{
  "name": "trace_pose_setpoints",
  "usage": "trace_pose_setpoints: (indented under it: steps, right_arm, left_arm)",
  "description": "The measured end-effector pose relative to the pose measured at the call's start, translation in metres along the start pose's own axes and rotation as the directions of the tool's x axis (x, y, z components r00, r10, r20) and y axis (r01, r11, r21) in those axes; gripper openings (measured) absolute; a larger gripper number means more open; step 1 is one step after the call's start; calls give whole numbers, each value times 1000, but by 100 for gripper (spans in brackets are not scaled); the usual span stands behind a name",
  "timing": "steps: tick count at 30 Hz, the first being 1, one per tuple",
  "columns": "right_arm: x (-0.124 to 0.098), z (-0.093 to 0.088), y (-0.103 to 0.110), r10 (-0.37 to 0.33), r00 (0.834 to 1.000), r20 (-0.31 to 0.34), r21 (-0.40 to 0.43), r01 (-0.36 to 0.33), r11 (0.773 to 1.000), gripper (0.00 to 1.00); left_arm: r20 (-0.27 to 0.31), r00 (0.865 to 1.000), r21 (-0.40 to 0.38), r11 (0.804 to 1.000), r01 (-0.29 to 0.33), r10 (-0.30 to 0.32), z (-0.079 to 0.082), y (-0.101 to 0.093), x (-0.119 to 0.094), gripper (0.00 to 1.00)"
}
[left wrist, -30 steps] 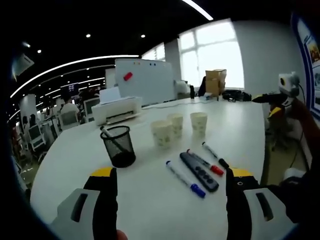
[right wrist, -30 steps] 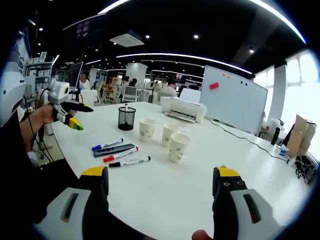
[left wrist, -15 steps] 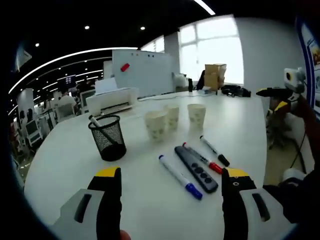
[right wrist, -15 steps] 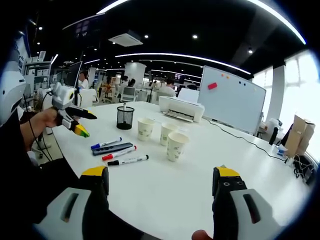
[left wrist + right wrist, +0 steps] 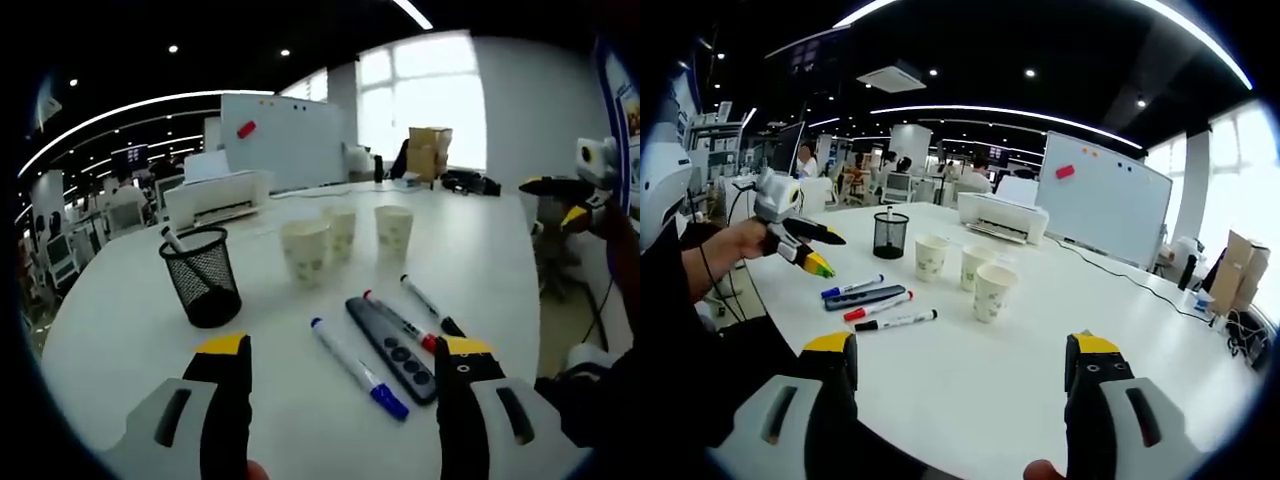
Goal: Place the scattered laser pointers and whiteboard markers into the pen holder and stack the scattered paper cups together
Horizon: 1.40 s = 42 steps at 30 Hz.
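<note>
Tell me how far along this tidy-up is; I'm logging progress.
Barely begun. Done: the mesh holder already has one pen-like item inside. In hand: nothing; the left gripper and right gripper are both open and empty. Left: the blue marker, red marker, black marker and laser pointer lie on the table, and three cups stand separate, unstacked.
</note>
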State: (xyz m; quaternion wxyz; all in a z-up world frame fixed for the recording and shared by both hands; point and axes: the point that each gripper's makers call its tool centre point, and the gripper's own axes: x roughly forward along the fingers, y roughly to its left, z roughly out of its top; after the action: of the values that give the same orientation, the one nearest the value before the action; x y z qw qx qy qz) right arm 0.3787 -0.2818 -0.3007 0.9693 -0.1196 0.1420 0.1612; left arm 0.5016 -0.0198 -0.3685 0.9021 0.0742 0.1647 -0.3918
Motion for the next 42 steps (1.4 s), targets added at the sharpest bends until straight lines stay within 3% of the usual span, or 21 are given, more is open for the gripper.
trace_pose_setpoints:
  steps: [15,42]
  right_arm:
    - [3,-2,-2,1,1000,0,13,-1,1000,80]
    - [2,2,-2,8,1000,16,39,-9,999,80]
  left_arm:
    - [1,1000,-2,1000,14,-14,7,-1,13,77]
    - [-26,1000,7,1000,17,-17,4,7,35,76]
